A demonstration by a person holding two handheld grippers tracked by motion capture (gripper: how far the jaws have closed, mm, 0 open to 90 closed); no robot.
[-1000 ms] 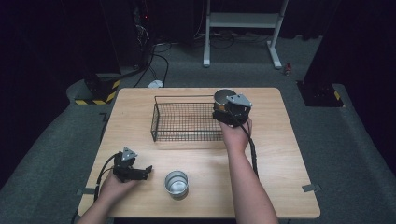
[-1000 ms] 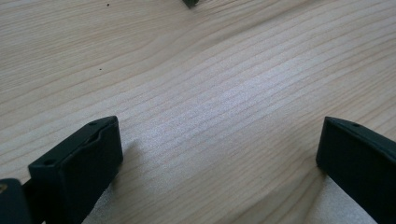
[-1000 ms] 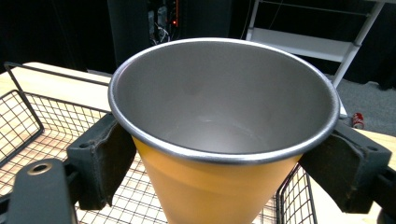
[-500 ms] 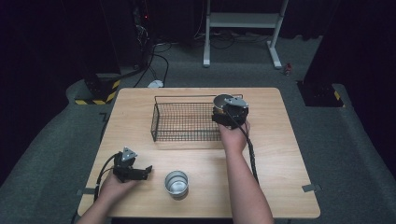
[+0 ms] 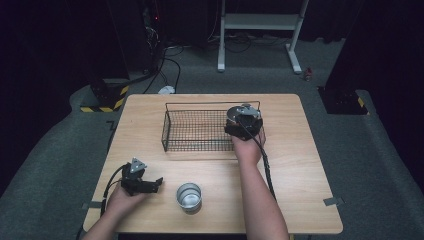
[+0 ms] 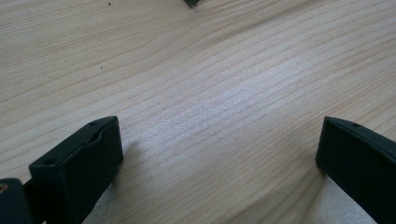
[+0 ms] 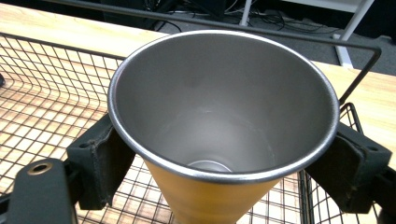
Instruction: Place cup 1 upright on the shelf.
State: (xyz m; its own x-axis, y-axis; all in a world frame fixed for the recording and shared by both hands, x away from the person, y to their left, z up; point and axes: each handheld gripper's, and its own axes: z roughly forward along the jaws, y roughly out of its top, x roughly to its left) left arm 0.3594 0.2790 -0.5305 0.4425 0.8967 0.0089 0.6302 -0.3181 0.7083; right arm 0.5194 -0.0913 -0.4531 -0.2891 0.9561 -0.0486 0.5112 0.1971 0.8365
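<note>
My right gripper (image 5: 243, 121) is shut on a metal cup (image 7: 219, 126) with a steel inside and an orange-yellow outside, held upright above the right end of the black wire basket (image 5: 172, 127). In the right gripper view the jaws press the cup from both sides, with the basket (image 7: 42, 93) mesh below. A second steel cup (image 5: 189, 196) stands on the wooden table (image 5: 300, 170) near the front edge. My left gripper (image 5: 156, 184) rests low on the table to the left of that cup; its jaws (image 6: 219, 154) stand wide apart over bare wood.
The basket sits at the back middle of the table. A cable (image 5: 265, 160) trails from the right gripper along the forearm. Dark floor, a white stand (image 5: 260, 22) and cables lie beyond the far edge.
The right gripper with the cup has shifted a little left and toward me, coming further over the basket's right end. The left gripper has stayed put.
</note>
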